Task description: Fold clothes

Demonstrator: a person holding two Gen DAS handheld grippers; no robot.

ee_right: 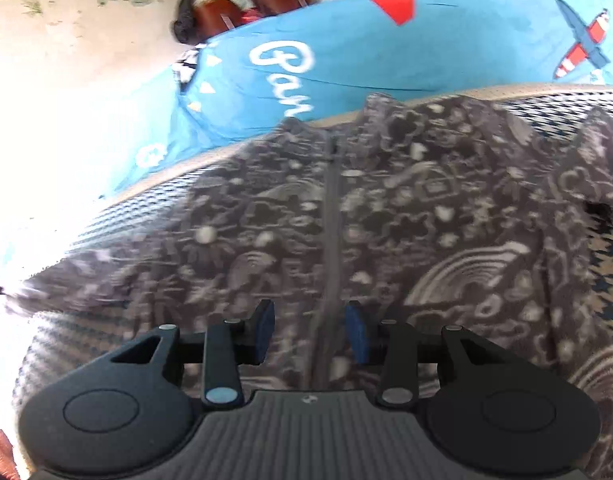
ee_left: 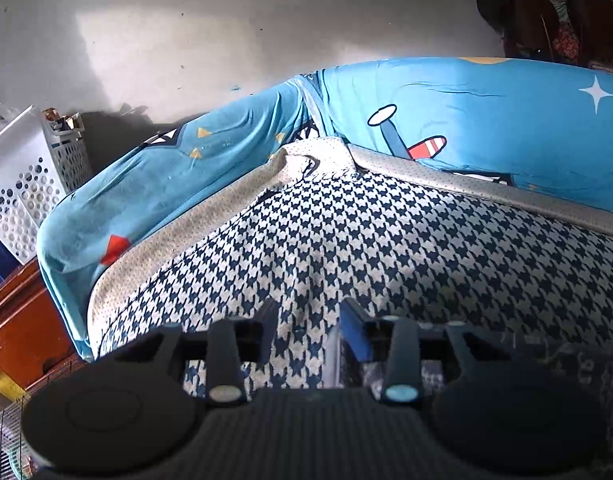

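Right, two hand-held grippers over a bed. Left hand-held gripper: jaws part open, blue pads apart, nothing between them but the navy-and-cream houndstooth blanket below; no garment in its grip. A dark patterned edge shows at the lower right of the left wrist view, too shadowed to call. Right hand-held gripper: jaws also part open, pads apart, hovering over the grey fleece jacket with pale doodle print. Cannot tell whether the pads touch the fleece; they are not pinched on it. Jacket lies spread front-up on the houndstooth blanket, its grey zipper running from the collar at the far edge down toward the gap between the right gripper's pads. One sleeve or side of the jacket extends to the right edge of the right wrist view, with a small dark spot there, unclear what. Blanket has a beige dotted border, one corner turned over. Beyond it, a bright blue sheet with cartoon planes, stars and white lettering covers the bed. White perforated plastic basket stands against the pale wall on the left of the left wrist view, an orange-brown wooden piece beside it. Right wrist view is motion-blurred and blown out at left.
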